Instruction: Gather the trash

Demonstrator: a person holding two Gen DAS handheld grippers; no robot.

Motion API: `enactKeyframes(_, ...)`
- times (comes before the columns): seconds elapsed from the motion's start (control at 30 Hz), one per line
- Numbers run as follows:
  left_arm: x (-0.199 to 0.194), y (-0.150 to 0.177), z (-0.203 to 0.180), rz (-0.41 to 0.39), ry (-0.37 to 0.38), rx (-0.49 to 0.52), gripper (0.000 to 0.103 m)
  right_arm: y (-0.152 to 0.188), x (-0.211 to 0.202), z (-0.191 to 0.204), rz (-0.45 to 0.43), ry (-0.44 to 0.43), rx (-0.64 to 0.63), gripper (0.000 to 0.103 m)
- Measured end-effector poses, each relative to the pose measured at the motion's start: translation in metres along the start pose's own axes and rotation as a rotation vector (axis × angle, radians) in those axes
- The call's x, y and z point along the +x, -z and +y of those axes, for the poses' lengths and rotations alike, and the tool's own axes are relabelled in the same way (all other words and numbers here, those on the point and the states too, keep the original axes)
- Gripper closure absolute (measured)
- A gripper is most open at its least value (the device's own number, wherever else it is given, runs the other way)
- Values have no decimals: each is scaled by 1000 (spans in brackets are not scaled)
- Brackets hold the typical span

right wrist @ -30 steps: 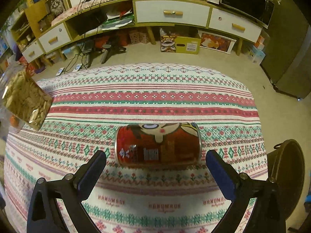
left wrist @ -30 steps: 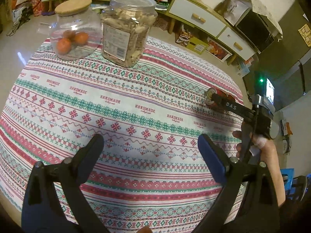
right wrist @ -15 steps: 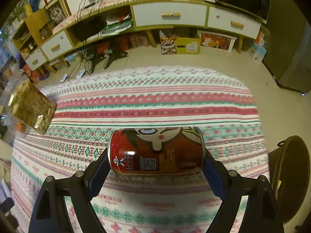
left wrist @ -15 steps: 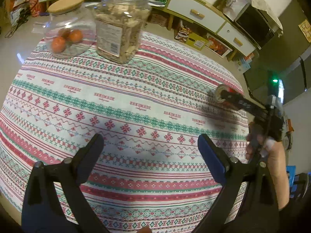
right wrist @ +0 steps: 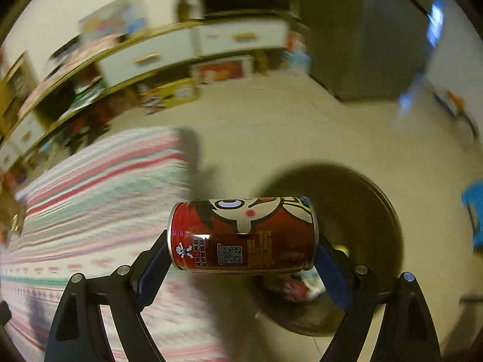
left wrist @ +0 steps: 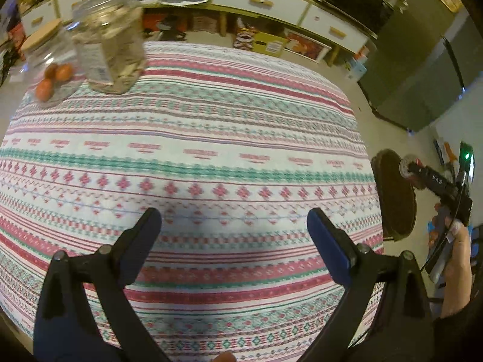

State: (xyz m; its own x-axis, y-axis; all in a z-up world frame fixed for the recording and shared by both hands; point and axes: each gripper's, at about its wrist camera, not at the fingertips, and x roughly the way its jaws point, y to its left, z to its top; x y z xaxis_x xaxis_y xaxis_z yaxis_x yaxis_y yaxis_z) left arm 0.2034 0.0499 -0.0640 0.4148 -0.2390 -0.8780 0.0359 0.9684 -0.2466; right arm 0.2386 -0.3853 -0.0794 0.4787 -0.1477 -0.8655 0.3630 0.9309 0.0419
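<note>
My right gripper [right wrist: 241, 253] is shut on a red drink can [right wrist: 243, 233], held sideways by its two ends, in the air past the table's right edge, above a dark round trash bin [right wrist: 362, 211] on the floor. In the left wrist view the can [left wrist: 408, 169] and right gripper [left wrist: 422, 175] show at the far right, over the bin [left wrist: 395, 199]. My left gripper [left wrist: 232, 226] is open and empty, above the near part of the patterned tablecloth [left wrist: 181, 150].
Two glass jars stand at the table's far left: one with snacks [left wrist: 108, 42], one with orange fruit [left wrist: 48, 66] and a wooden lid. Some trash [right wrist: 299, 286] lies inside the bin. A blue stool [right wrist: 475, 214] stands on the floor at right. Cabinets line the far wall.
My right gripper closed on the can, lifted it off the table and swung it right, over the bin. My left gripper stayed open and its view turned to the right.
</note>
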Motion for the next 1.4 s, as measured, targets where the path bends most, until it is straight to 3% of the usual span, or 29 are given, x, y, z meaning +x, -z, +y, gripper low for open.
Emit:
enactKeyframes(0.23, 13, 5, -32, 9, 1, 63, 6, 24, 53, -64, 153, 95, 72, 14)
enactKeyframes(0.4, 20, 9, -47, 24, -5, 91, 6, 35, 75, -69, 225, 154, 50, 14)
enactKeyframes(0.5, 20, 11, -51, 21, -10, 109, 6, 34, 73, -65, 229, 144, 55, 10)
enactKeyframes(0.57, 20, 12, -53, 19, -18, 127, 6, 30, 62, -64, 199, 145, 58, 0)
enactKeyframes(0.8, 4, 23, -58, -8, -37, 168, 6, 29, 2, -47, 118, 110, 57, 0)
enactKeyframes(0.97, -19, 37, -69, -51, -31, 216, 5, 40, -72, -20, 24, 81, 16, 0)
enactKeyframes(1.13, -45, 53, -75, -123, -47, 238, 1, 71, -144, 13, -74, 29, -17, 0)
enactKeyframes(1.4, -72, 79, -79, -194, -81, 248, 0, 138, -204, 49, -178, 5, -101, 0)
